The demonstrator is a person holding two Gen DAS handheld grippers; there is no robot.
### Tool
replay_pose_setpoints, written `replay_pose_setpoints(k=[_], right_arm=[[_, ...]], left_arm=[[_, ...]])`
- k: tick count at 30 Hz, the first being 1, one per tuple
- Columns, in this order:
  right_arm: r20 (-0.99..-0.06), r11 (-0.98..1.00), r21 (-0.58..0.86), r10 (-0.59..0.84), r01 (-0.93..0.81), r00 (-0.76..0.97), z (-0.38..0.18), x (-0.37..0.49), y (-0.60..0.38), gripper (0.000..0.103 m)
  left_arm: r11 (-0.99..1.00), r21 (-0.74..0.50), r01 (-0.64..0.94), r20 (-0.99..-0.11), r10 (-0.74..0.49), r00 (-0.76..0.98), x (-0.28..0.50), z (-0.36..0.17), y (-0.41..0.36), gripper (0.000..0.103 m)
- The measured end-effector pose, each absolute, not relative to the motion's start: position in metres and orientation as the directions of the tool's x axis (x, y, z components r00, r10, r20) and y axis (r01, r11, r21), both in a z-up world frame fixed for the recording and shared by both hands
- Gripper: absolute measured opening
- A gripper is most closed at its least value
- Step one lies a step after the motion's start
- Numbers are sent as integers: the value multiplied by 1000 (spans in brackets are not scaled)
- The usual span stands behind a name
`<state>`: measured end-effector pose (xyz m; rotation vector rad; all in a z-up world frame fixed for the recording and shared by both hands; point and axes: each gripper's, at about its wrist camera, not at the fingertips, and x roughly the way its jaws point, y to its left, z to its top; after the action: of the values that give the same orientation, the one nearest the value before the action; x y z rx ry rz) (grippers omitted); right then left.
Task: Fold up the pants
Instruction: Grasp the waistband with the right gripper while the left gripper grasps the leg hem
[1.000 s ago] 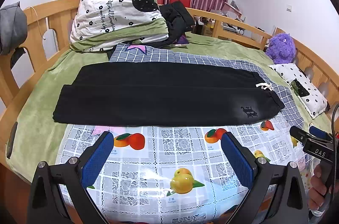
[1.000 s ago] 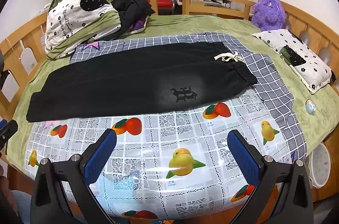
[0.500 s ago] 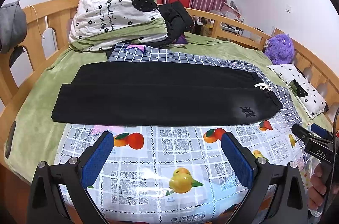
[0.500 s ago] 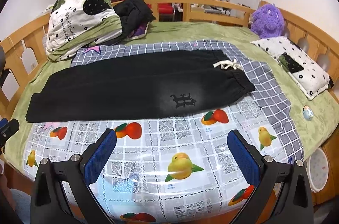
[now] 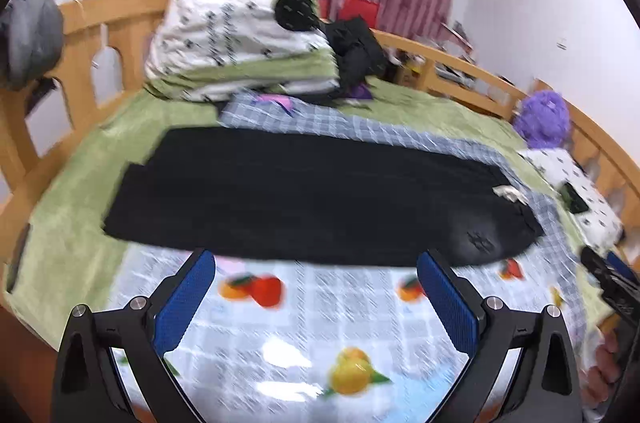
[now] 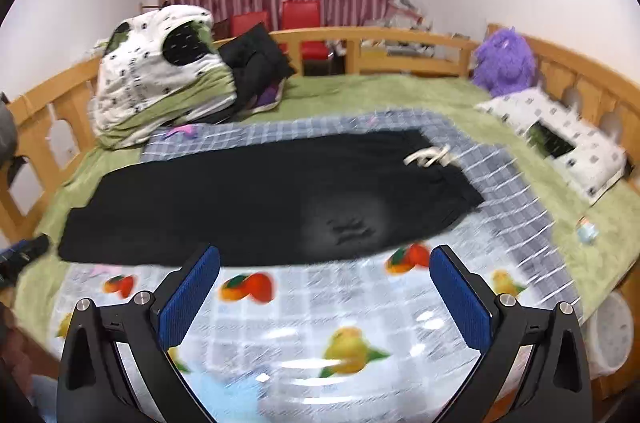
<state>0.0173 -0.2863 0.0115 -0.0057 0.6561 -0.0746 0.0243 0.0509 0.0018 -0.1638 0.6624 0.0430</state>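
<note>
Left wrist view. The left gripper (image 5: 316, 299) has its jaws spread wide and holds nothing; the blue pads (image 5: 185, 299) frame the near hem of the black pants (image 5: 304, 195). Against the frames from a second and half a second back, the pants now fill more of the view and their near edge sits just at the pad tips, where before a broad band of the fruit-print cloth (image 5: 320, 307) lay between. The whole frame is smeared, so the gripper is moving forward fast. The pants lie flat, lengthwise across the bed (image 5: 72, 183), already halved leg on leg, waist and white drawstring (image 5: 510, 191) to the right, cuffs to the left.

Right wrist view. The right gripper (image 6: 325, 291) is likewise spread and empty, its pads (image 6: 460, 303) just short of the pants (image 6: 260, 199) near the embroidered logo (image 6: 352, 229). Same change: the garment was further off earlier and the cloth band has shrunk. Blur here too. The purple plush toy (image 6: 505, 61) and the spotted pillow (image 6: 560, 143) sit well apart from the working area.

Reading: both grippers are closing in on the near long edge at once. No fabric is pinched yet, so the next fold has not begun; I judge this the approach to it.
</note>
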Motion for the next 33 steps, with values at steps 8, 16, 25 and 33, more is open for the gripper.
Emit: replay_pose_setpoints(k=[8,16,25,33], right_arm=[[-604,995,43,-48,93,796,1,64,-337,102],[-676,981,109,-44,159,735,-65,118,-400,84],[-799,952,180,-4,245,602,-157,150,-450,59],[-778,890,363,128,274,616,-191,175,-463,59]], left_arm=[[978,-113,-174,-648,60,759,60,-26,93,102],[942,-224,-249,-782,-21,623,93,-107,146,94],[848,-435,-304,-763,-168,624,99,-178,180,80],[799,-524,-294,-714,-225,662,131,-192,179,77]])
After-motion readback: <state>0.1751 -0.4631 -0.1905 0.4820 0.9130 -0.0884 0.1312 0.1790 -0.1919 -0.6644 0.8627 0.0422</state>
